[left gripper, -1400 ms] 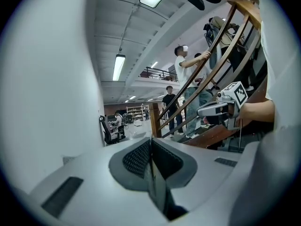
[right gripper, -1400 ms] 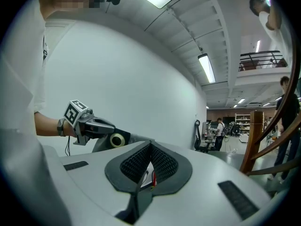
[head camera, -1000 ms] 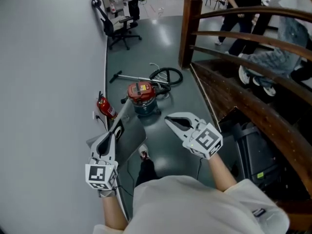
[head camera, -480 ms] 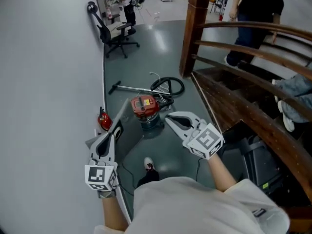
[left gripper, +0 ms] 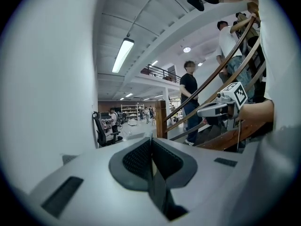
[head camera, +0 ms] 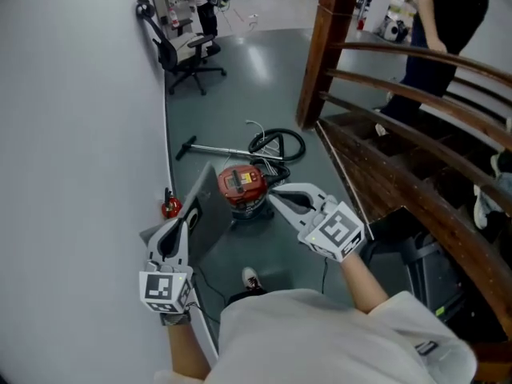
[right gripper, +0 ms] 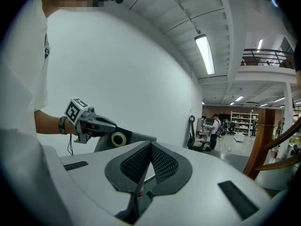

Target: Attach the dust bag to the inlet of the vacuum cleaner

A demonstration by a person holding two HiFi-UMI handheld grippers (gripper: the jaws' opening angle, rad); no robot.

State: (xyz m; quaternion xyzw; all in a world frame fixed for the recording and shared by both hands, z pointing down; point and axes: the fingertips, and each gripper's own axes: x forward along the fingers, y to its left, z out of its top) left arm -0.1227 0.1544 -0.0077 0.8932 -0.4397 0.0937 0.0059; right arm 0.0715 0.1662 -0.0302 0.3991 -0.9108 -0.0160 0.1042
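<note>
— Where's the vacuum cleaner [head camera: 242,187]?
— On the floor [head camera: 240,86], nearer than a second ago (hose [head camera: 277,144] coiled behind it). The dust bag [head camera: 212,222] is clamped in the left gripper [head camera: 190,211]; the right gripper [head camera: 275,196] is closed, empty.

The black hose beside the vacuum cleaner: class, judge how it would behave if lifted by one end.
The hose lies in a loose loop, so it is probably floppy and would sag and uncoil. It seems to run to the vacuum cleaner, so lifting may tug that squat canister.
</note>
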